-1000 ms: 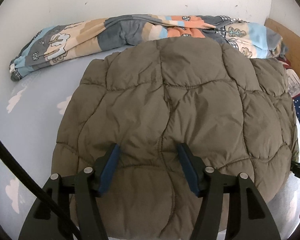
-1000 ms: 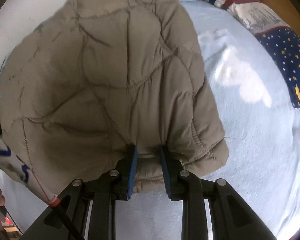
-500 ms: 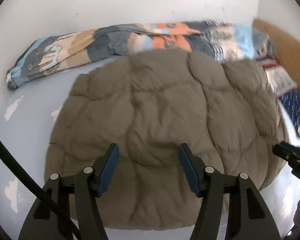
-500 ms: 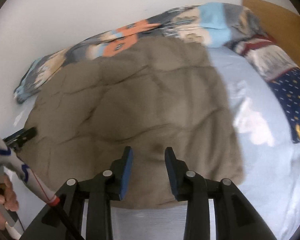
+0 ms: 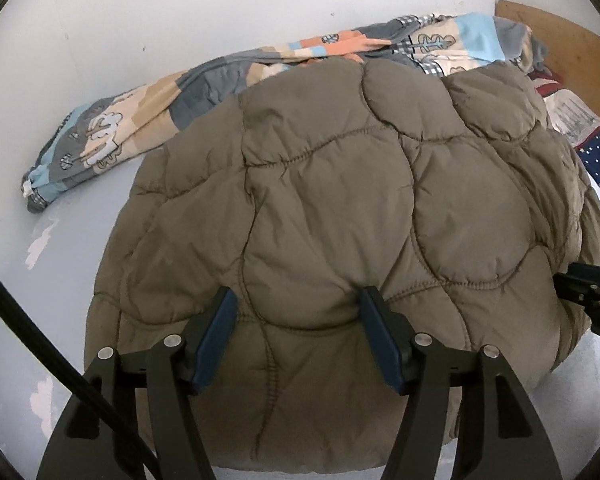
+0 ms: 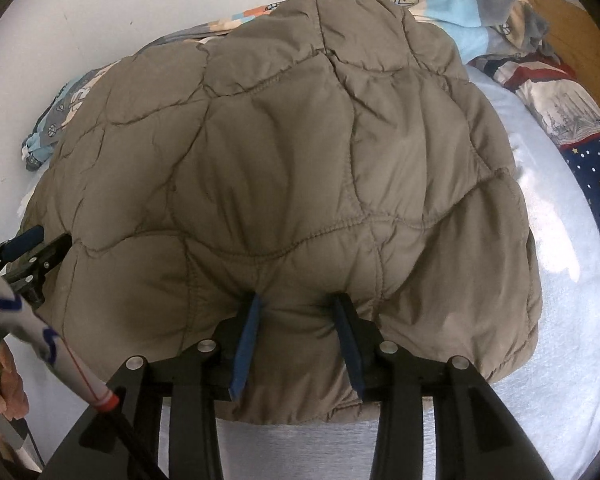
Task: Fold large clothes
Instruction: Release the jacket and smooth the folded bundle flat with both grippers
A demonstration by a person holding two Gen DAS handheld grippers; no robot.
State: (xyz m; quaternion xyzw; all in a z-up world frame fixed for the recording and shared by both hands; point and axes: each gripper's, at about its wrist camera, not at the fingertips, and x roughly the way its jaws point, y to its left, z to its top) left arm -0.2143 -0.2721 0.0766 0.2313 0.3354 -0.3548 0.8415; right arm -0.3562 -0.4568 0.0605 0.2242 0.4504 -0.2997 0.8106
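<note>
An olive-brown quilted jacket (image 5: pixel 340 208) lies folded in a puffy heap on the pale blue bed sheet (image 5: pixel 60 272); it also fills the right wrist view (image 6: pixel 292 184). My left gripper (image 5: pixel 296 312) is open, its blue pads resting on the jacket's near edge with fabric between them. My right gripper (image 6: pixel 296 312) is open too, pads pressed into the jacket's near edge. Each gripper shows at the side of the other's view: the right one (image 5: pixel 588 288), the left one (image 6: pixel 28 252).
A rolled patchwork quilt (image 5: pixel 228 80) lies along the white wall behind the jacket. A navy starry pillow (image 6: pixel 596 184) and a ship-print pillow (image 6: pixel 556 104) lie at the right by a wooden headboard (image 5: pixel 560 40).
Both grippers dropped back onto the jacket's near edge after lifting away. The right gripper, shut on the jacket hem a second ago, has opened wider.
</note>
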